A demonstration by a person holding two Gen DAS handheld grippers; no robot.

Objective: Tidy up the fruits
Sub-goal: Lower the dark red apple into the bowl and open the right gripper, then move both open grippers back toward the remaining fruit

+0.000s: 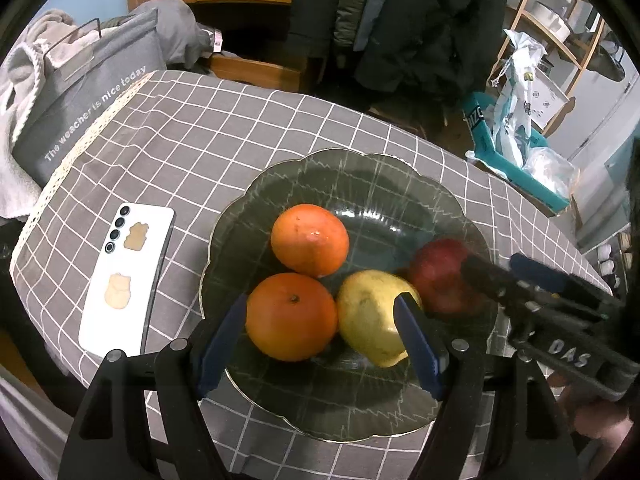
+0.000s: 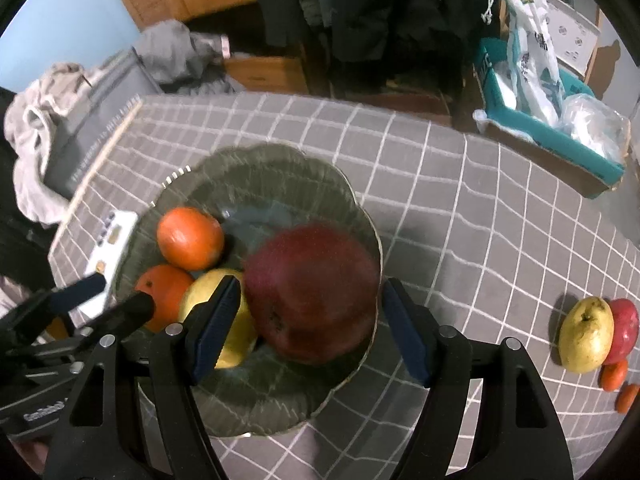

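Tablecloth [image 1: 280, 128] (grey, white-checked) bears glass plate [image 1: 400, 184].

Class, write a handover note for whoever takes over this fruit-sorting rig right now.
Left gripper: open above near orange and plated pear, holding nothing.
Right gripper: open, straddling plated apple.
Done: four fruits on glass plate, including far orange.
Left: loose pear, loose apple, small oranges on tablecloth.

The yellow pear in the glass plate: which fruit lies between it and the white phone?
An orange lies between the pear and the phone, seen in the left wrist view.
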